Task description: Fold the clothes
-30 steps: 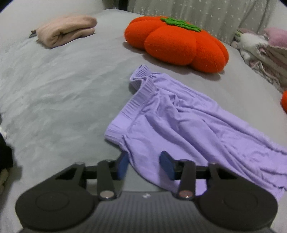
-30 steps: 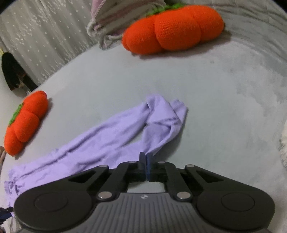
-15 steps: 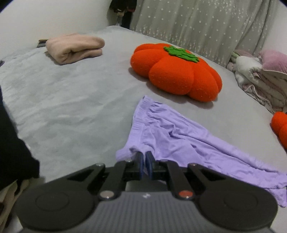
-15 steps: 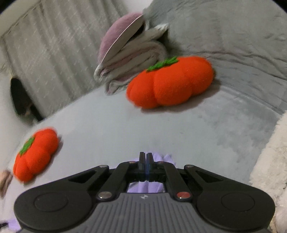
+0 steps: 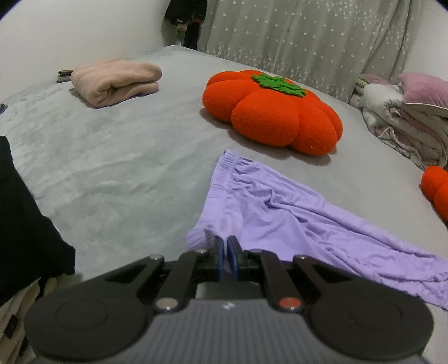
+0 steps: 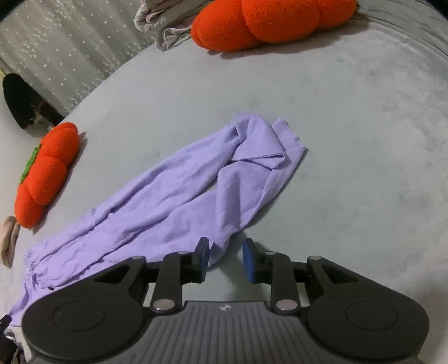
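Lilac trousers [image 5: 280,212] lie stretched across the grey bed [image 5: 112,156]. In the left wrist view their gathered waistband runs toward me, and my left gripper [image 5: 225,253] is shut on the near corner of that waistband. In the right wrist view the trouser legs [image 6: 196,190] lie crumpled, with the hem ends folded over at the far end. My right gripper [image 6: 225,259] hovers at the near hem, its jaws opening. A tip of the lilac cloth lies between the blue pads [image 6: 203,256] but they do not press it.
A large orange pumpkin cushion [image 5: 273,112] sits beyond the waistband, a second one [image 6: 240,25] beyond the legs. A folded pink garment [image 5: 114,81] lies at the far left. Crumpled bedding [image 5: 406,112] is piled at the right. A dark garment [image 5: 25,232] hangs at the left edge.
My left gripper shut on the waistband corner and rose with it. My right gripper, shut on the leg hem before, lifted, came back down and has opened, letting the hem go.
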The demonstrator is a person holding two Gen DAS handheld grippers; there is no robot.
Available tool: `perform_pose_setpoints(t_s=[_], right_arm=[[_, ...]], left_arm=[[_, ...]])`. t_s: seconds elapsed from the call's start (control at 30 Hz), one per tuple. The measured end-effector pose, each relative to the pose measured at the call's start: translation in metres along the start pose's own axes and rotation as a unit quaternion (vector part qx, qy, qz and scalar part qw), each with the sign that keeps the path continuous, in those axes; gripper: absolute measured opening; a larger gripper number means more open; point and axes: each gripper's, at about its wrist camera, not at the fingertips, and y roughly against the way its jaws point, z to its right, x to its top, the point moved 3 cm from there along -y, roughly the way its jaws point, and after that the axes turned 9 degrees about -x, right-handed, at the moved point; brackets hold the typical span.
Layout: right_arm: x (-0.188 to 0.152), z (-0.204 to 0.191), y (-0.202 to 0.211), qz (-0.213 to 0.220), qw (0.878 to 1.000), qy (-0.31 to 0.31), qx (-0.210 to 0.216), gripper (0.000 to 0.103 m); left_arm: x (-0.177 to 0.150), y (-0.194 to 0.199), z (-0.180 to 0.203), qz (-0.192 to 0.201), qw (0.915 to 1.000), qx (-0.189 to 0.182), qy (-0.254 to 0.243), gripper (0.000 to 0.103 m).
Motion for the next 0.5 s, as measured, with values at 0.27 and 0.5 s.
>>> perform_pose_setpoints(t_s=[0.27,0.5], right_arm=[[-0.004,-0.006,-0.005,0.014,1.0,-0.002,-0.002,0.029],[0.001,-0.014,0.013,0.065,0.998,0.005,-0.004,0.005]], left_arm=[[0.0,0.0,0.003,-0.001,1.0,0.0,-0.002,0.006],[0.005,0.007,-0.004,0.012,0.9999,-0.004,0.011,0.006]])
